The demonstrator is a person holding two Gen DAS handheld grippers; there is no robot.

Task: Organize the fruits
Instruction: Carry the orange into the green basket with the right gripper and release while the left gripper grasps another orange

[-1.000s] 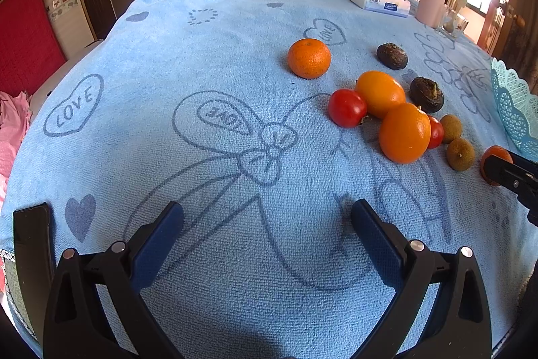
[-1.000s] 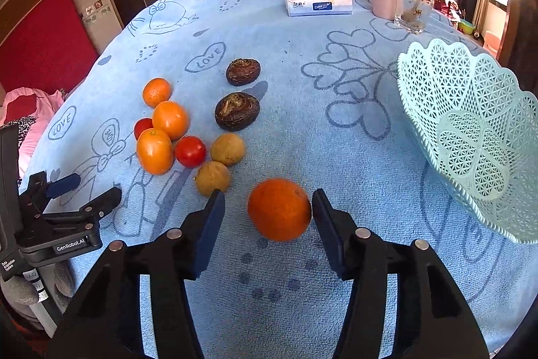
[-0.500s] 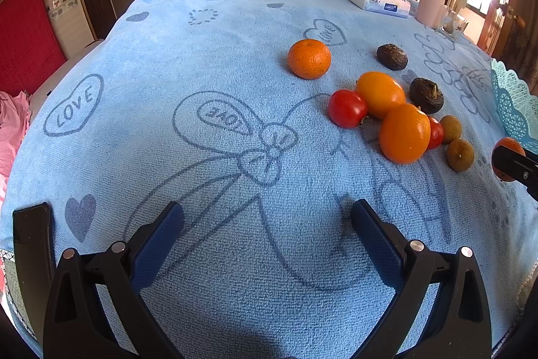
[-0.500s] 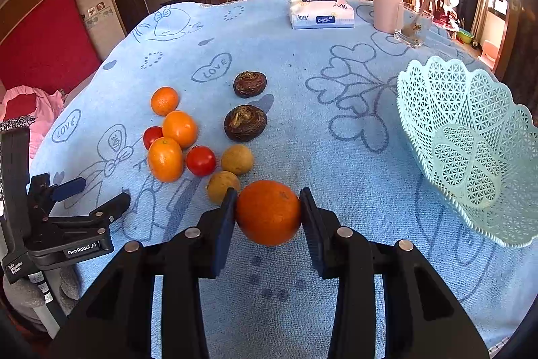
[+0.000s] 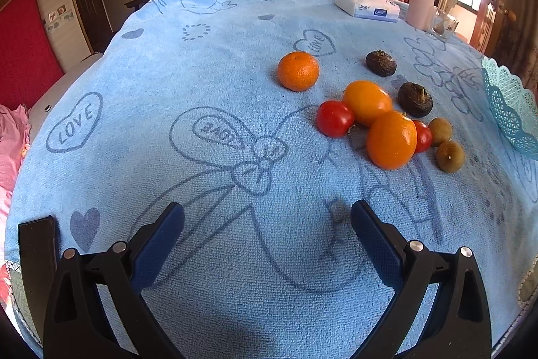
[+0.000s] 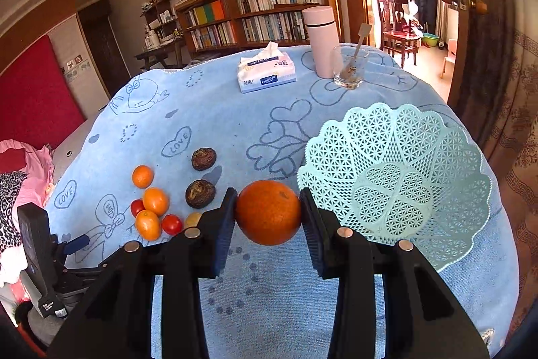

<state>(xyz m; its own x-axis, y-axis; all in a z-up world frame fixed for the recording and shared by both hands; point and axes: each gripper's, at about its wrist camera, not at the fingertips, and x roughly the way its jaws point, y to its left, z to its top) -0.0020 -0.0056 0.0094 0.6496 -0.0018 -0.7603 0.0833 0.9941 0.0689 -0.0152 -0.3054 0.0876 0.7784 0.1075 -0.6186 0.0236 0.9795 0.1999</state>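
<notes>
Moved since the earlier frame: orange, then on the cloth between my right claw's jaws, now clamped by both pads and carried clear of the cloth, near the basket's left rim.

Step in hand: carrying the first fruit to the basket, as I judge it. Next move calls for swinging right over the rim, lowering into the well, then parting the jaws gently so the orange does not roll out.

Left claw: jaws wide apart, nothing between them, hovering over bare cloth near me.

Basket: pale green lattice, right of the orange; nothing in it.

Glass, far right: holds a stick and some brown bits; I cannot tell what.

Fruit still on the cloth, left: tangerine, two oranges, two tomatoes, two dark husked fruits, two small brown ones.
</notes>
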